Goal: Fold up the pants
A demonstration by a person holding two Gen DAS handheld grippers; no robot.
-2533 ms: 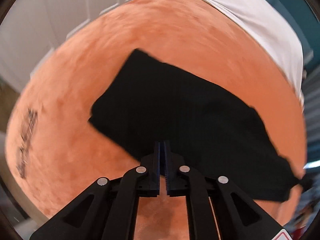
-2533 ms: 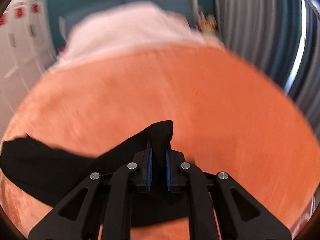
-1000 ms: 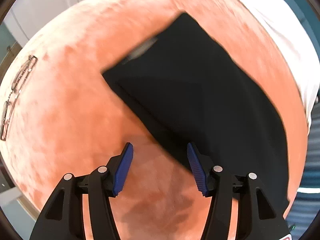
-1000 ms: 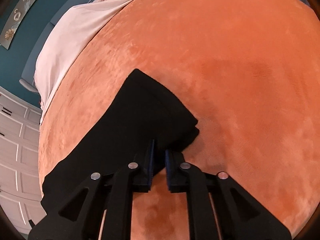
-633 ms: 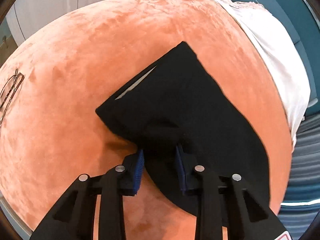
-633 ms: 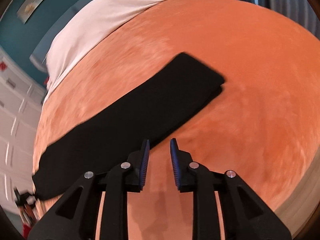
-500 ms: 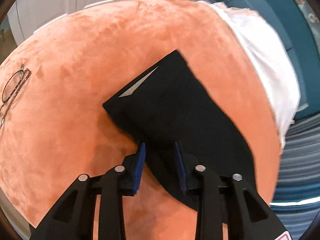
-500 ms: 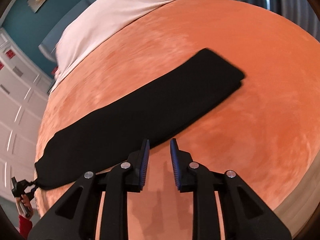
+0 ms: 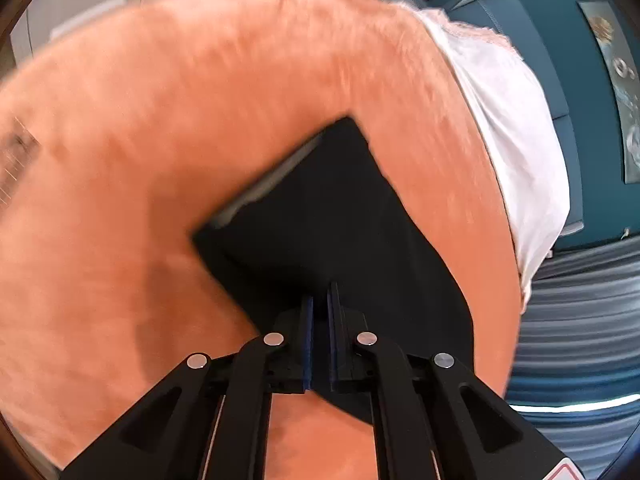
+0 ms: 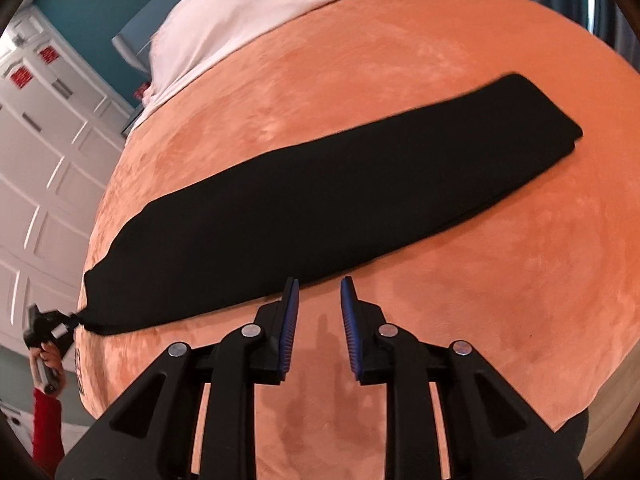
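**One pair of pants, two claws, one grip live**

Risks, left to right:

- Left claw (image 9: pixel 318 312): my fingers are pressed together on the near edge of the pants (image 9: pixel 340 248), at the wide end. I judge the bite shallow; if I lift fast, the cloth could slide out from between the pads. If I hold only the top layer, the lower one may stay behind and the fold come up crooked. The left view is smeared, so I cannot tell how many layers I have.
- Pants (image 10: pixel 320 208): they lie as a long dark strip across the orange cover (image 10: pixel 440 80), already doubled lengthwise, one end at my left claw, the other well away to the right. Pulling from one end only could drag the whole strip across the plush instead of folding it.
- Right claw (image 10: pixel 318 312): my fingers stand spread, holding nothing, hanging just beside the near edge at mid-length. If I close here without going under the edge, I would likely pinch cover along with cloth.

Count:

- Pants: 1
- Claws: 2 (left pinching the pants, right spread)
- Orange cover: 1
- White sheet (image 10: pixel 260 4) at the far end: 1
- Hand (image 10: pixel 46 364) on the left claw's handle, red sleeve: 1
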